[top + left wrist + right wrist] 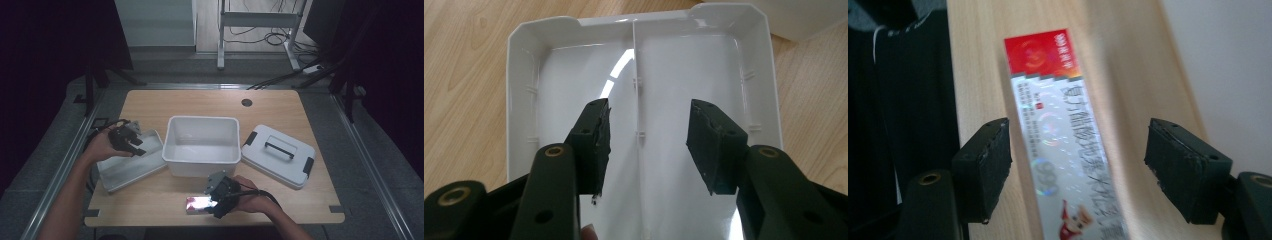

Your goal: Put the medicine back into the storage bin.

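Note:
A long shiny box with a red end, the toothpaste box [199, 204] [1058, 135], lies flat on the table near the front edge. My right gripper [214, 202] [1078, 155] hovers over it, open, jaws standing wide on either side of the box without touching it. My left gripper [134, 145] [648, 145] is open over a shallow white tray with a centre divider [120, 172] [519, 100] at the left; nothing sits between its jaws.
A deep white bin [175, 160] stands in the table's middle. Its white lid with black handle and latches [278, 155] lies to the right. The table's front edge [955, 90] runs close beside the box.

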`<state>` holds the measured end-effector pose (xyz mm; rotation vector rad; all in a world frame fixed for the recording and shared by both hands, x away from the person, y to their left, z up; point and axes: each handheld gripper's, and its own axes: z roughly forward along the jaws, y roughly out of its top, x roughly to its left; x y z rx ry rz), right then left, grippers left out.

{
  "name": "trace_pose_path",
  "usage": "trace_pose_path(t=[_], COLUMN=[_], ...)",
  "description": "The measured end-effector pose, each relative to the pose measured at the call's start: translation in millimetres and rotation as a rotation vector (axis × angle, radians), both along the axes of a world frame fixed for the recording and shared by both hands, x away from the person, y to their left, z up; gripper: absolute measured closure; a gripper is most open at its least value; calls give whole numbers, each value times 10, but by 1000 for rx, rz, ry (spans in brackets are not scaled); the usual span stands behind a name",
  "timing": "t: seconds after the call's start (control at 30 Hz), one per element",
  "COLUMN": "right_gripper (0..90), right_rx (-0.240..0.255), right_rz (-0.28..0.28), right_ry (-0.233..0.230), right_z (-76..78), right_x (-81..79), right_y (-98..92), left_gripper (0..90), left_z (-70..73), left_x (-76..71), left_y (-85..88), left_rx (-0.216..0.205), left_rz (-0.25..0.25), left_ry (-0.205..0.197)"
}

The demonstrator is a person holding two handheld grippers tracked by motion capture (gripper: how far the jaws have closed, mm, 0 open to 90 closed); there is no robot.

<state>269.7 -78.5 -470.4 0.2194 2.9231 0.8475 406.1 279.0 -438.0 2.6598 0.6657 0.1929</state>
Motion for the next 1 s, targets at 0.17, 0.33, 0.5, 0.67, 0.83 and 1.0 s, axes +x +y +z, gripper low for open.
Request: trace_pose_path(t=[0.17, 0.33, 0.5, 0.67, 0.83, 1.0], right_gripper=[298, 409, 506, 508, 509, 510], right_rx=[-66, -93, -127, -119, -76, -53], right_rz=[22, 30, 44, 67, 102, 125], right_ry=[23, 26, 37, 42, -19, -47], right_z=[-117, -152, -153, -43, 428, 774], right_x=[-5, 11, 58, 56, -1, 26], right_y=[84, 105, 126, 112, 60, 14], left_gripper=[540, 539, 542, 543, 545, 545], left_z=[-25, -36, -31, -30, 16, 41], left_x=[-27, -29, -26, -27, -39, -48], left_y=[20, 52, 67, 81, 106, 123], left_rx=[-15, -14, -21, -13, -14, -16], left_rz=[13, 22, 23, 20, 23, 27], left_ry=[18, 12, -2, 0, -4, -8])
